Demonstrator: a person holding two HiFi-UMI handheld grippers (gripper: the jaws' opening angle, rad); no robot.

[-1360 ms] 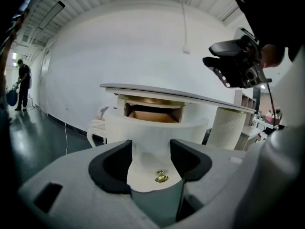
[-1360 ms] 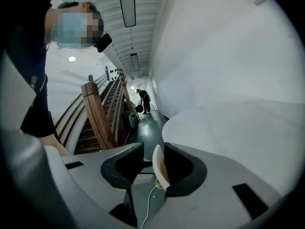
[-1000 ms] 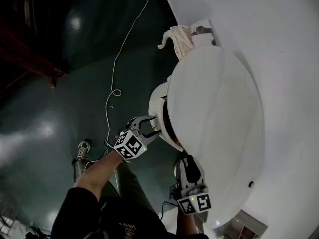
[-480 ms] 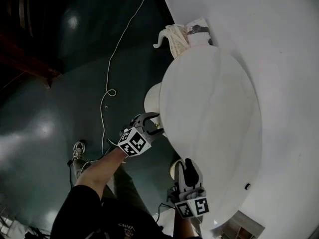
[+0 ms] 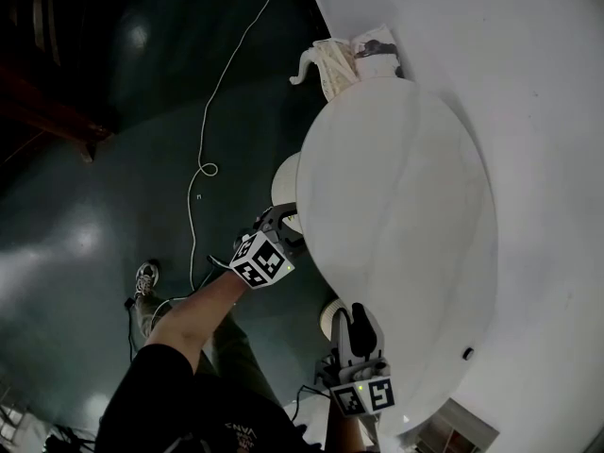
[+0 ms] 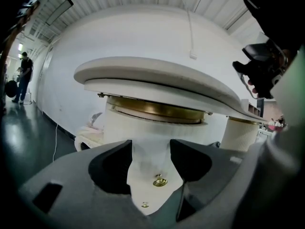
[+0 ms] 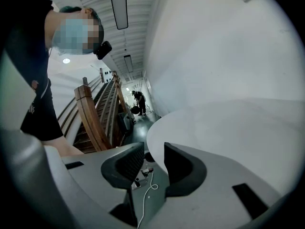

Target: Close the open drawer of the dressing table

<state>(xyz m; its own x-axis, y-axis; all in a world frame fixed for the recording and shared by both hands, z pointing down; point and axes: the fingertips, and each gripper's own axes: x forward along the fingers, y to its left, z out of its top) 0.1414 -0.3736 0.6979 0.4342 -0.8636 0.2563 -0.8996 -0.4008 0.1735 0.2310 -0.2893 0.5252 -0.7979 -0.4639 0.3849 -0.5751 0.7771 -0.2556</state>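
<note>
While the left gripper [image 5: 280, 223] is held with its jaws partly apart and gripping nothing, the white drawer [image 6: 143, 128] stands just ahead of it under the oval counter [image 5: 396, 215], and its brass knob [image 6: 159, 181] shows low between the jaws. The right gripper [image 5: 357, 315], jaws narrowly apart and empty, hovers with the counter's edge to its right

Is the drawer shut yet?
Almost. The drawer looks mostly in; only a bit pokes out from under the tabletop. The left gripper is open at its front, with the gold knob between its jaws. One last push seems left.
</note>
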